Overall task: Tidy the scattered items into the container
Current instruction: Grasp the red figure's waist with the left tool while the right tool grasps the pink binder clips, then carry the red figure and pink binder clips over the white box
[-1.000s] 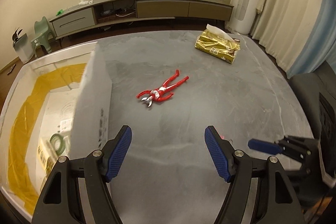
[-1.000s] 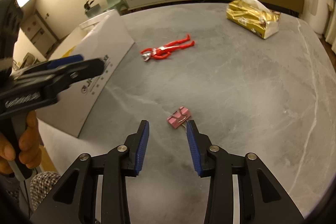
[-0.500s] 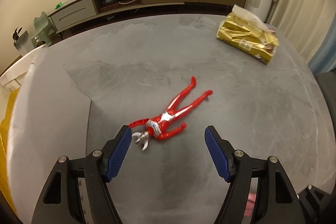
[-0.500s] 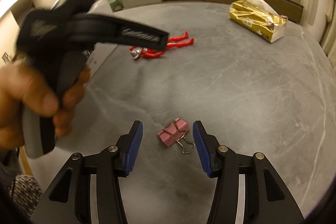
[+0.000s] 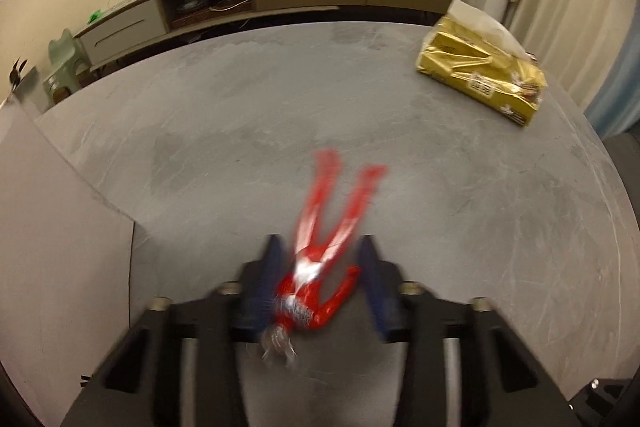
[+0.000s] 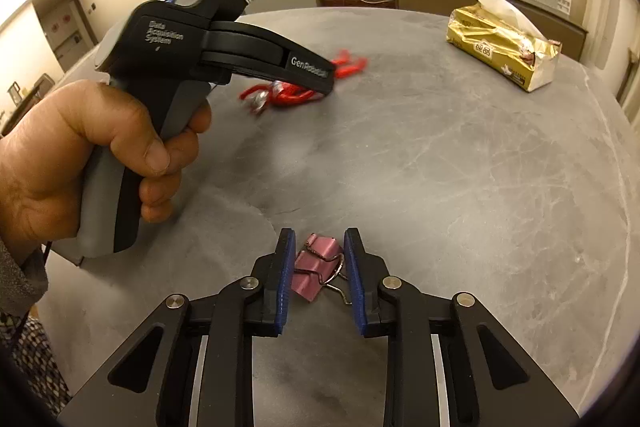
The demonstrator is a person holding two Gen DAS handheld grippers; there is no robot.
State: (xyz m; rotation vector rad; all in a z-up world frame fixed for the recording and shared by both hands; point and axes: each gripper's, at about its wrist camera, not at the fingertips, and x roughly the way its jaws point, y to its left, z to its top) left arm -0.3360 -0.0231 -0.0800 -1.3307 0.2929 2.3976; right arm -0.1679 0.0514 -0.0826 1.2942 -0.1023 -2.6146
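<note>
Two grabs going at once, one per hand. Left to right: the white container (image 5: 60, 247) sits at the table's (image 5: 440, 187) left edge, its flap just beside the left gripper (image 5: 320, 287). That gripper straddles the red figure (image 5: 316, 267), which lies towards the near-left part of the table, torso between the blue pads, legs pointing at the far edge. Frame's blurred, so I can't tell whether the pads are touching it yet; they're partly apart w/ a gap showing on the right side. To do it well I'd say squeeze across the torso, not the thin limbs, and lift only once it's pinched, or it'll likely pivot and drop. A hand (image 6: 80, 163) grips that tool's handle.

Further right, near the table's front edge, the right gripper (image 6: 316, 279) is set round the pink binder clip (image 6: 316, 267). Fingers narrowly apart, left pad touching or nearly touching the clip body, right pad at the wire loops, not clamped yet as far as I can see. Best bite is prob. on the flat pink body; the wires would likely slip.

Gold tissue pack (image 6: 504, 51) sits at the far-right corner, untouched.
</note>
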